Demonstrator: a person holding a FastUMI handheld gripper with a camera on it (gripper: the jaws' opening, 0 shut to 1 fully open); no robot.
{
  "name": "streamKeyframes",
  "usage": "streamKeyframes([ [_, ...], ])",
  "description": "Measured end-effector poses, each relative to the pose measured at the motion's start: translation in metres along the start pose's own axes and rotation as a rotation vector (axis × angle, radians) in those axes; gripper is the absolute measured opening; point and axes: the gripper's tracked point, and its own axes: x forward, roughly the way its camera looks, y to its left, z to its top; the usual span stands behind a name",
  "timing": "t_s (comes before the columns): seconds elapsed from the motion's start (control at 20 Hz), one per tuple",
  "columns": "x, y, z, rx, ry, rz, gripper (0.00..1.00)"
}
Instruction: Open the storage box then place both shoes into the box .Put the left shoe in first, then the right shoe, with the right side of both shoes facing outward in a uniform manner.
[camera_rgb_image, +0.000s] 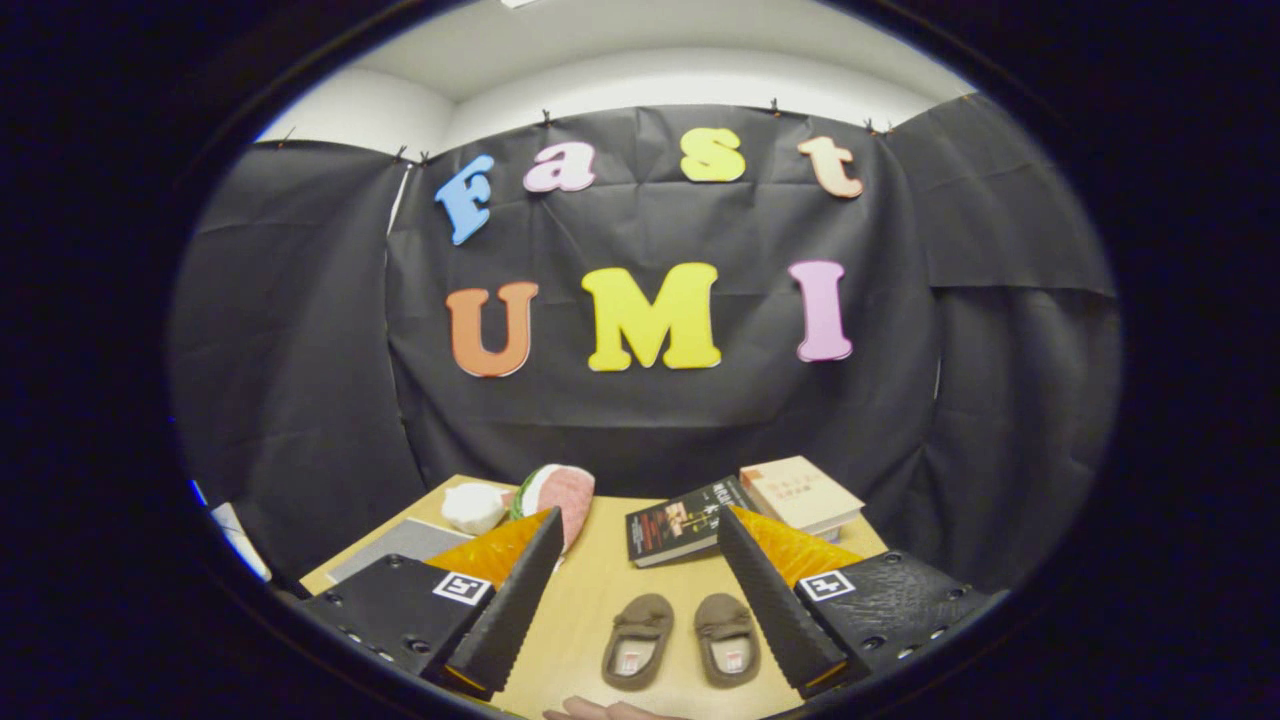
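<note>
Gripper spread wide, pinching nothing. Two small brown slippers side by side on the wooden table, lower centre, between the fingers. Two books beyond, centre right; pink plush centre left.

Your booth: black cloth wall pinned in creased panels on three sides, white wall above it, pale wooden counter below, evenly lit.
</note>
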Motion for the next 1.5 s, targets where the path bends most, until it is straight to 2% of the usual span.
streamKeyframes([
  [0.15,0.03,0.061,-0.041,0.04,0.127,0.19,0.96],
  [0.25,0.046,0.092,-0.071,0.069,0.223,0.281,0.96],
  [0.5,0.097,0.13,-0.121,0.062,0.374,0.311,0.96],
  [0.65,0.119,0.151,-0.157,0.1,0.488,0.323,0.96],
  [0.85,0.144,0.172,-0.194,0.22,0.615,0.364,0.95],
  [1.1,0.154,0.187,-0.21,0.312,0.667,0.397,0.96],
  [1.35,0.155,0.19,-0.224,0.564,0.813,0.454,0.98],
  [1.45,0.155,0.192,-0.225,0.615,0.836,0.484,0.96],
  [1.5,0.154,0.195,-0.221,0.63,0.832,0.5,0.93],
])
